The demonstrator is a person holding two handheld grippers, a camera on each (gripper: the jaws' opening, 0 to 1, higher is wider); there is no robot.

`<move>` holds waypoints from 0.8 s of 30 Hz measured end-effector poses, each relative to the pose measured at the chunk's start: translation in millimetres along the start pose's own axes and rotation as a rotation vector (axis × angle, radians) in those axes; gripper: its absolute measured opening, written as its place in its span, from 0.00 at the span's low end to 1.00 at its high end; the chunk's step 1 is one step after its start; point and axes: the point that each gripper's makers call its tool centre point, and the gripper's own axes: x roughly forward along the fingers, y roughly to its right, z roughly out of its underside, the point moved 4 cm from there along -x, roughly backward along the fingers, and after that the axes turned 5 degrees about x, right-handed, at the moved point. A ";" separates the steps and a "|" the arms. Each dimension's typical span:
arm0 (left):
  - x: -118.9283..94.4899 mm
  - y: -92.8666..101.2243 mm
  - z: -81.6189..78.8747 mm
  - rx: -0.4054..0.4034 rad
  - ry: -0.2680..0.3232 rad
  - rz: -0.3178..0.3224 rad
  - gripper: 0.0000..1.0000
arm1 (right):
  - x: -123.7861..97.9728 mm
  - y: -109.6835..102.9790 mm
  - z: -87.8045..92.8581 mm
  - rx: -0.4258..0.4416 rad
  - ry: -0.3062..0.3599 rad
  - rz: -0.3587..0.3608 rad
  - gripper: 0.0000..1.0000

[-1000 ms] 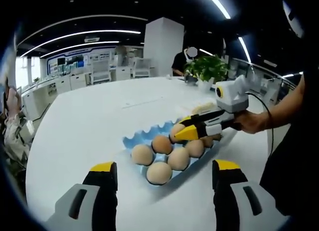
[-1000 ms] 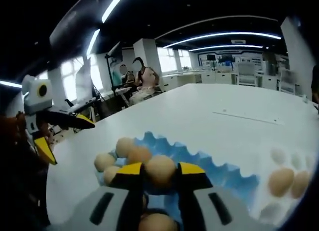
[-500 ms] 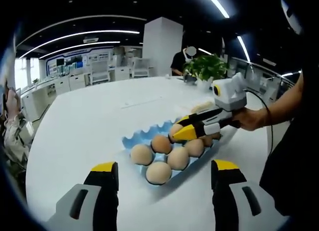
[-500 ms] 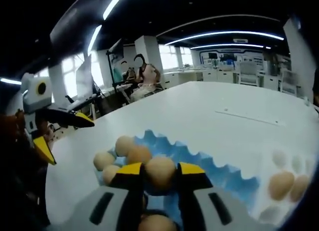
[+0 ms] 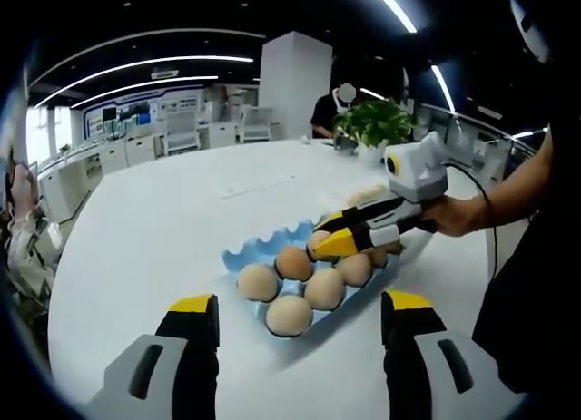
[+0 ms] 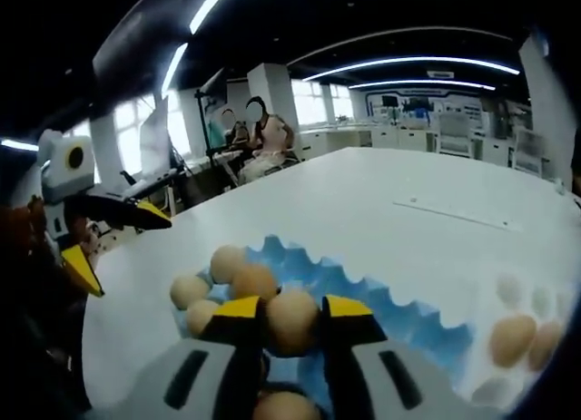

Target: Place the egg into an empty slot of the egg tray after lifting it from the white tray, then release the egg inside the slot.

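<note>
Right gripper [image 6: 292,313]: I am holding an egg [image 6: 292,320] between its yellow-tipped jaws, pressed in on both sides, over the blue egg tray [image 6: 399,313]. In the left gripper view the same gripper [image 5: 329,241] is reaching in from the right, its tips sitting at the tray's far row.

Left gripper [image 5: 298,311]: I am keeping its jaws spread wide with nothing between them, hanging short of the tray's near edge; in the right gripper view it [image 6: 113,243] is showing at far left, jaws parted.

Egg tray [image 5: 263,249]: resting on the white table [image 5: 154,229]; five eggs are sitting in slots at its near end, and another egg [image 5: 320,236] is lying right at the right gripper's tips.

White tray [image 6: 508,288]: lying just beyond the blue tray at the right edge of the right gripper view, with two brown eggs in it; one [image 6: 510,336] is plainly visible.

Background: a potted plant [image 5: 377,125] is standing at the table's far side.
</note>
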 end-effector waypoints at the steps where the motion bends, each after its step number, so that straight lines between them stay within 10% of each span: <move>1: -0.3 -0.2 -0.1 -0.002 0.001 -0.002 0.73 | 0.0 -0.1 0.1 0.001 0.002 0.000 0.25; 12: -2.2 -2.0 -3.0 -0.001 0.012 -0.014 0.75 | -24.9 6.7 -9.3 0.062 0.076 0.037 0.24; 24: 1.6 1.6 -4.4 0.001 0.015 -0.001 0.75 | -102.1 74.0 1.9 0.153 0.146 0.278 0.23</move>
